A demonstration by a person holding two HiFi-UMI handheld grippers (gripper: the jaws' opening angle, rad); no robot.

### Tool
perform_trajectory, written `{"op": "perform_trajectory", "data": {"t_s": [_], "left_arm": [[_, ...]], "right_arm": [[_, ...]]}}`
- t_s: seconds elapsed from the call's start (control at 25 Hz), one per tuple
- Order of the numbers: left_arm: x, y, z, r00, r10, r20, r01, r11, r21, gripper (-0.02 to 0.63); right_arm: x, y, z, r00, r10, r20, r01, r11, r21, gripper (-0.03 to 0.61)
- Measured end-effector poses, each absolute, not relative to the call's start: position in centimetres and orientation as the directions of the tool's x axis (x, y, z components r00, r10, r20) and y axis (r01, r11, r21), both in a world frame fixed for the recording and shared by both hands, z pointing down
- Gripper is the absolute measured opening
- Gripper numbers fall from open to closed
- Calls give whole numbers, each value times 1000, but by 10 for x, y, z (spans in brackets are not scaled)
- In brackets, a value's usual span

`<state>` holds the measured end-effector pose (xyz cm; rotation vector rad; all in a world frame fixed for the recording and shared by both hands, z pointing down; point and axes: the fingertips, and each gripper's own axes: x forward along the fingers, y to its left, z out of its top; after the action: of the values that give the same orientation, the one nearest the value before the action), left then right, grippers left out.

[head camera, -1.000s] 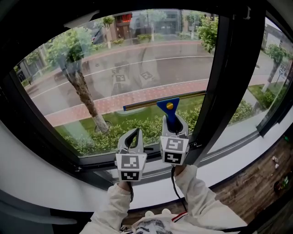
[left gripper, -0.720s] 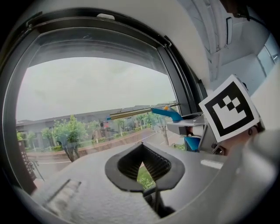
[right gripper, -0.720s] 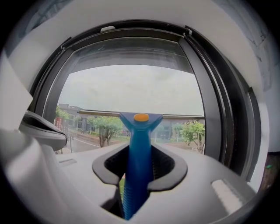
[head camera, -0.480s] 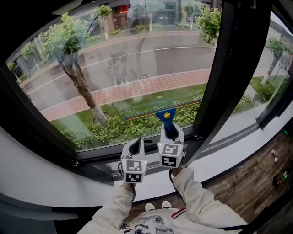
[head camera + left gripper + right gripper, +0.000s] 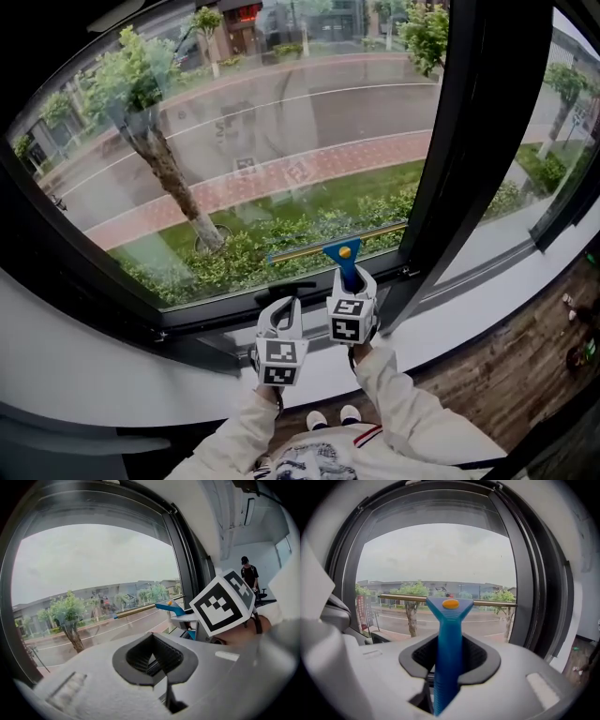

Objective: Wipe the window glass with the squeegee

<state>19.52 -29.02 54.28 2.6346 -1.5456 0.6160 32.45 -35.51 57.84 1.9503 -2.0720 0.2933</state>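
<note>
The squeegee has a blue handle with an orange dot and a long thin blade. Its blade lies against the window glass, low down, just above the dark bottom frame. My right gripper is shut on the handle, which stands upright between its jaws; the blade runs level across the pane. Just left of it, my left gripper is shut and holds nothing. In the left gripper view the squeegee shows to the right, beside the right gripper's marker cube.
A thick black mullion rises just right of the blade's end. A white sill runs below the frame, above a wooden floor. A person stands far back in the room.
The squeegee has slid down the glass from mid-pane to just above the bottom frame. Both grippers dropped with it, and the left stayed beside the right.
</note>
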Motion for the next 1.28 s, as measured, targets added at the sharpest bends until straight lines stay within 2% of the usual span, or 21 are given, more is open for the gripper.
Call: {"op": "perform_trajectory", "data": {"t_s": [0.6,1.0,1.28], "left_arm": [[195,-272,572,439,-791,425,-823,-544,-163,-1],[192,-261,592,433,-772,464,-823,-549,-147,0],[174,-259,584,388,-811,437,-865,-484,-130,0]], "right_arm": [[329,-343,664,-27,-825,565,-999,43,16,124],[330,-341,671,17,-803,596,-988,78,133,123],[337,-338,641,33,-839,543,-981,77,177,123]]}}
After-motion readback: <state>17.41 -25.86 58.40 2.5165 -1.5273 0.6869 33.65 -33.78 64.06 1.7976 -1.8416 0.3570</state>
